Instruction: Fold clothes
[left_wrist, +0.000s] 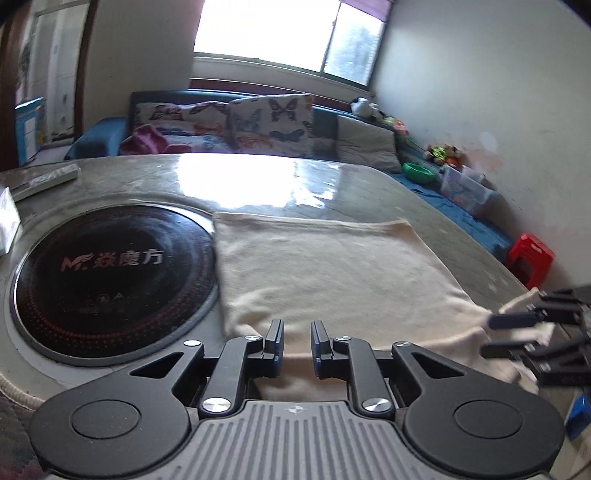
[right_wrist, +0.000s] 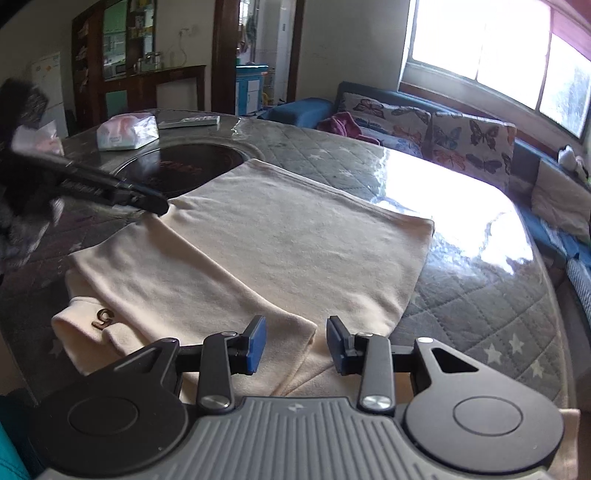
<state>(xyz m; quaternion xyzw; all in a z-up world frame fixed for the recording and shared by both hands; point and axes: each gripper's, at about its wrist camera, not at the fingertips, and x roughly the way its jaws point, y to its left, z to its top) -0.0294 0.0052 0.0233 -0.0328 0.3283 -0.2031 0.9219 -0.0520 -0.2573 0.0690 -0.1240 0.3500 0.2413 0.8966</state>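
A cream garment lies flat on the round table, its left edge beside a black cooktop. Over the near hem my left gripper stands open by a narrow gap, with cloth showing beneath it and nothing pinched. The right wrist view shows the garment with a strip folded diagonally across it and a small emblem at the near left. My right gripper hangs open above the near edge of that fold, pads clear of the cloth. It also shows at the garment's right corner, the right gripper.
A tissue pack and a remote lie at the table's far side. The left gripper reaches in at the cloth's left edge. A sofa with butterfly cushions runs behind the table, and a red stool stands at the right.
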